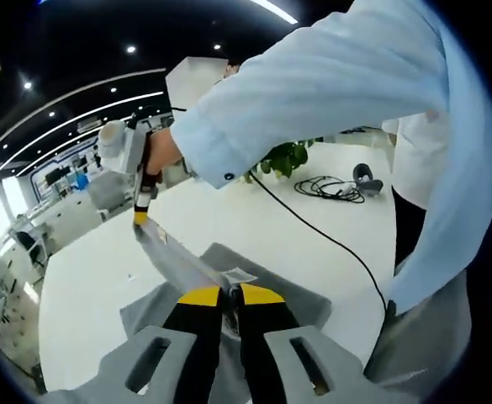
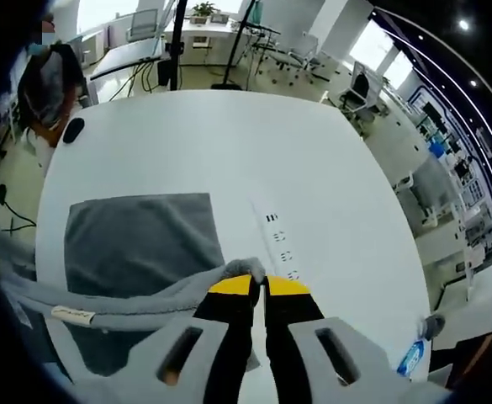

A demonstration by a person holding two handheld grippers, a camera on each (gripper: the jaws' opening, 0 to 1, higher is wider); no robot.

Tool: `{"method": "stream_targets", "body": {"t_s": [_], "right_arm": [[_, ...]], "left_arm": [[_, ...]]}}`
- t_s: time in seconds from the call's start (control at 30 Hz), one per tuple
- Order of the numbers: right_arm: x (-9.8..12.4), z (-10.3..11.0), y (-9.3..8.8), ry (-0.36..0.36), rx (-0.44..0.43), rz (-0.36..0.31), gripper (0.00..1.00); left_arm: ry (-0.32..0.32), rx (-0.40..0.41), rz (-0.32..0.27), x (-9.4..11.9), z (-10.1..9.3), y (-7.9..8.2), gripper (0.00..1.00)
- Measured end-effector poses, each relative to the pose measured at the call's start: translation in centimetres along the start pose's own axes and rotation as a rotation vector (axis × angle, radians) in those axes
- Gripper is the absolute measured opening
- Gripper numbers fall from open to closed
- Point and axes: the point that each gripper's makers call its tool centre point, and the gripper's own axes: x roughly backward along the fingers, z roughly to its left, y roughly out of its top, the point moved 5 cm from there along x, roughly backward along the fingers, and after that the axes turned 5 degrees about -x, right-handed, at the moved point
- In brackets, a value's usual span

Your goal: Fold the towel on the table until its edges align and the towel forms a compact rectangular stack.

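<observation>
A grey towel (image 2: 145, 244) lies partly flat on the white table (image 2: 203, 143). One of its edges is lifted and stretched taut between the two grippers. In the left gripper view my left gripper (image 1: 231, 295) is shut on the towel (image 1: 178, 263) near its white label (image 1: 239, 276). The taut edge runs up to my right gripper (image 1: 140, 217), held in a person's hand and shut on the far corner. In the right gripper view my right gripper (image 2: 259, 284) pinches the bunched towel corner, and the label (image 2: 73, 316) shows on the raised edge at lower left.
A white power strip (image 2: 279, 240) lies on the table just beyond the right gripper. A black cable (image 1: 313, 227) crosses the table toward a coil (image 1: 330, 188), a black device (image 1: 366, 177) and a potted plant (image 1: 286, 157). A person's light-blue sleeve (image 1: 330, 93) spans the left gripper view.
</observation>
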Motion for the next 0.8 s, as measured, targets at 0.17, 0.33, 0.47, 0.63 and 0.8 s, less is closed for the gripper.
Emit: {"method": "stream_targets", "body": {"t_s": [0.17, 0.33, 0.47, 0.63, 0.8], "right_arm": [[1.3, -0.7, 1.0, -0.023, -0.02, -0.019, 0.02], [2.6, -1.3, 1.2, -0.049, -0.025, -0.029, 0.02], [2.0, -2.0, 1.4, -0.054, -0.031, -0.028, 0.02], [0.7, -0.7, 1.0, -0.036, -0.044, -0.023, 0.02], [-1.3, 0.2, 1.5, -0.012, -0.036, -0.013, 0.02]], "left_arm": [[0.01, 0.013, -0.024, 0.4, 0.9, 0.5, 0.08], [0.007, 0.005, -0.039, 0.2, 1.3, 0.9, 0.08], [0.009, 0.013, -0.037, 0.3, 1.7, 0.3, 0.08], [0.021, 0.029, -0.013, 0.8, 2.3, -1.0, 0.08], [0.029, 0.051, 0.017, 1.1, 2.5, -2.8, 0.08]]}}
